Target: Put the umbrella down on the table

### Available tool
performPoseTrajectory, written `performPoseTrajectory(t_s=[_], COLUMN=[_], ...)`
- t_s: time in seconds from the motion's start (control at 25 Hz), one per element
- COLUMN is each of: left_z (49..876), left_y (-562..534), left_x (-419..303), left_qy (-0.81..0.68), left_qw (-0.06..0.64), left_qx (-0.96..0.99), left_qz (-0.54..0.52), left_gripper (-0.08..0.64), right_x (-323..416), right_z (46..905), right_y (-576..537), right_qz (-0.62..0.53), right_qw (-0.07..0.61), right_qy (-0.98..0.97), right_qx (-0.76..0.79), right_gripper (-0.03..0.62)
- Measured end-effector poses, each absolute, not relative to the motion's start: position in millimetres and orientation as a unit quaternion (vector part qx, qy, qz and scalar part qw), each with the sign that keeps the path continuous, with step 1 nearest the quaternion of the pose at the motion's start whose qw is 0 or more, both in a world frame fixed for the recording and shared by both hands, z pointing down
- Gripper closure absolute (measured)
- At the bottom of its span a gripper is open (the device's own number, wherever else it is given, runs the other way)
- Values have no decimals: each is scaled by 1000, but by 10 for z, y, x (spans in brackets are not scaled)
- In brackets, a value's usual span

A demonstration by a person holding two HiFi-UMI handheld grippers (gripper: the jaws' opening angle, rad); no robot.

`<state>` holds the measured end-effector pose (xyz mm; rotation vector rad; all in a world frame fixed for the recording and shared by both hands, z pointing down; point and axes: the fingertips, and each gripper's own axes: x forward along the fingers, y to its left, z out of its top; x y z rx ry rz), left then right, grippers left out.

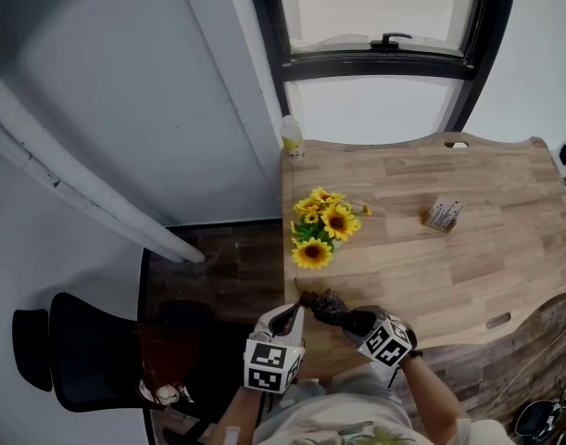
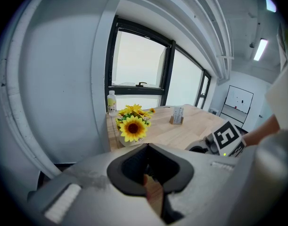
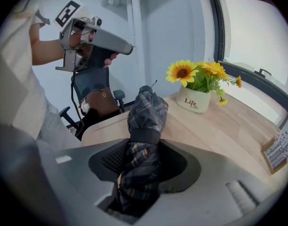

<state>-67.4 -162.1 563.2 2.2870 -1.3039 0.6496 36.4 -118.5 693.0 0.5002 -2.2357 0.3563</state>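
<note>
My right gripper (image 3: 136,168), angled down toward 10 o'clock, clenches the dark plaid folded umbrella (image 3: 146,114) at the wooden table (image 3: 219,135) edge; left gripper (image 2: 148,173) jaws seem parted.

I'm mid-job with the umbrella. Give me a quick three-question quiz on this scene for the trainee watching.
1. Multiple choice: what do the right tongs hold?
A) a folded plaid umbrella
B) a mug
C) a book
2. True or false: the umbrella already lies on the table, free of the tongs.
3. Fill the gap: the white pot of sunflowers bears the word ____.

Key:
1. A
2. False. The right tongs are closed on it.
3. Life
</note>
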Motion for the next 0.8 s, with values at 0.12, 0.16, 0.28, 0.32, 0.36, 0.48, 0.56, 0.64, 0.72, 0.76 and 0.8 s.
performPoseTrajectory(t_s=[0.12,0.16,0.28,0.32,0.36,0.48,0.56,0.64,0.72,0.76,0.8], left_z=[5642,5643,5644,5645,5646,5651,5652,5657,5663,5666,5668], left_y=[-1616,-1616,-1617,-1615,-1614,-1615,-1616,-1614,-1609,-1605,-1601], left_x=[-677,-680,-687,-688,-688,-690,-694,-698,-697,-695,-692], left_qy=[-471,-471,-474,-474,-475,-476,-476,-477,-476,-476,-476], left_qw=[214,215,216,216,216,217,217,217,217,217,217], left_qx=[823,823,821,821,821,820,820,820,819,820,820], left_qz=[234,234,234,234,233,233,232,233,233,234,234], left_gripper=[557,557,558,557,557,557,558,557,557,557,557], right_x=[367,367,362,361,359,350,342,334,326,323,322], right_z=[6967,6977,7001,7013,7027,7064,7088,7115,7138,7151,7164], right_y=[-1174,-1175,-1184,-1185,-1186,-1193,-1192,-1186,-1180,-1176,-1173], right_qz=[143,143,143,143,144,146,149,150,151,152,152], right_qw=[404,405,407,408,409,411,412,414,416,417,418], right_qy=[-882,-882,-881,-881,-880,-880,-879,-878,-878,-877,-877], right_qx=[196,196,194,193,192,189,188,186,184,183,183], right_gripper=[396,396,396,396,396,396,396,396,396,396,396])
